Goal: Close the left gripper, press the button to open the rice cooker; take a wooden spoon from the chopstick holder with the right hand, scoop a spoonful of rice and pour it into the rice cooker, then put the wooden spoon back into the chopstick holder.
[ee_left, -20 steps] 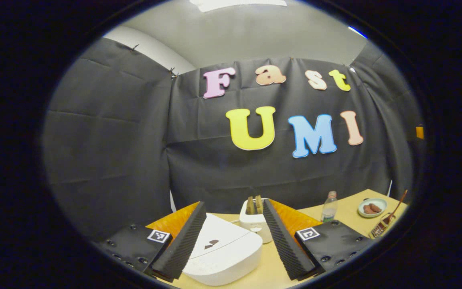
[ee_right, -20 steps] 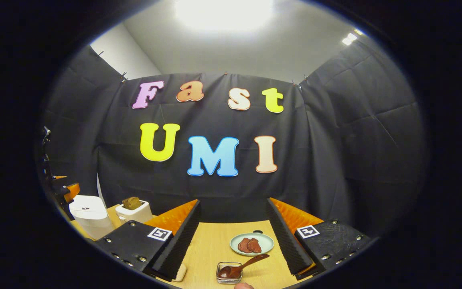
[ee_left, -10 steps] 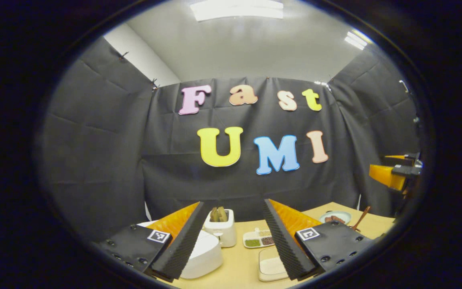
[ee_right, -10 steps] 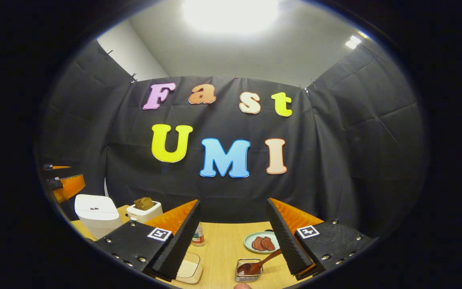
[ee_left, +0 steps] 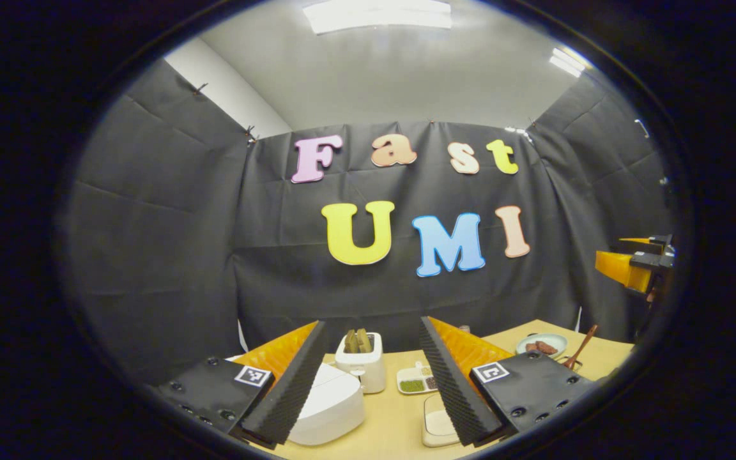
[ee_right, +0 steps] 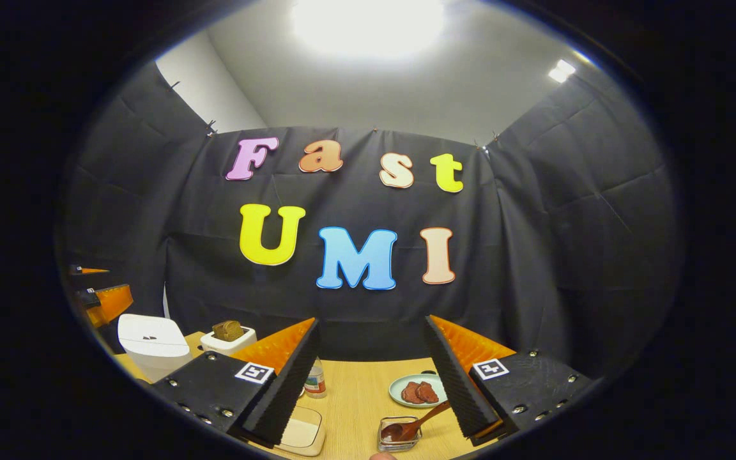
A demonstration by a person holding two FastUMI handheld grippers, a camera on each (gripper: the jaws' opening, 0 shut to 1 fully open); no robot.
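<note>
where black cloth hangs, wooden table [ee_right: 355,396]

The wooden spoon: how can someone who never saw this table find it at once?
Start at the pale green plate with dark red slices on the wooden table. Just nearer the camera stands a small clear holder. The wooden spoon leans in it, bowl down, handle slanting up and right: the only long brown utensil there.

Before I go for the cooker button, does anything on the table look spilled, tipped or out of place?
Nothing stands out. The rice cooker sits upright with its lid shut, the toaster stands straight, and the wooden spoon leans in its small holder. No spills on the table.
</note>
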